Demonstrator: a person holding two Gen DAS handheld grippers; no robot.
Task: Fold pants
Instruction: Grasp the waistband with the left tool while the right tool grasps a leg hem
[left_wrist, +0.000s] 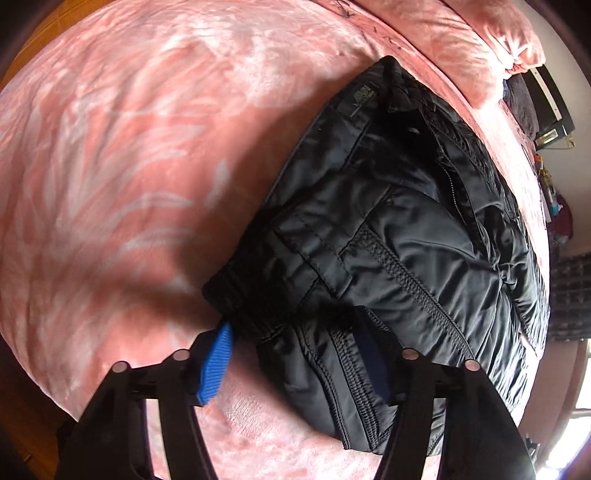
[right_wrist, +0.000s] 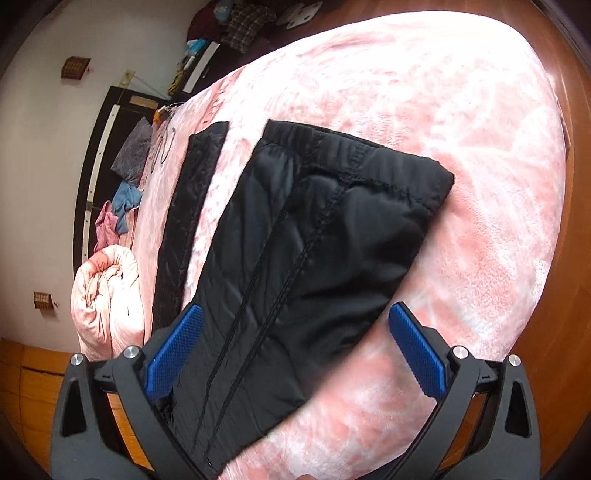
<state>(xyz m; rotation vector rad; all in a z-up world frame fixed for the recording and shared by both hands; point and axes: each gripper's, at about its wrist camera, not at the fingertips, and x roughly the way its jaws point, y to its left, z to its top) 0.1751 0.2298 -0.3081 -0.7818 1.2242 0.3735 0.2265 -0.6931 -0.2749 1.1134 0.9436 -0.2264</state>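
While black quilted pants (left_wrist: 388, 229) lie spread on a bed under a pink and white fleece blanket (left_wrist: 122, 155), two hand-held grippers reach down toward them from the near edge. In the left wrist view, the left gripper (left_wrist: 295, 354) sits at the near corner of the pants: its left blue pad (left_wrist: 216, 365) is just outside the hem, its right pad lies in shadow over the fabric, and the corner of cloth sits between them. The jaws are about half open, and whether the pads already press on the cloth cannot be told. In the right wrist view, the right gripper (right_wrist: 295, 350) hangs above the pants (right_wrist: 314, 229) with its jaws wide apart and nothing held; the left blue pad (right_wrist: 173, 350) is over the black fabric, the right pad over bare blanket. A rolled pink quilt (right_wrist: 107, 299) and loose clothes (right_wrist: 125, 206) lie at the far left of the bed.
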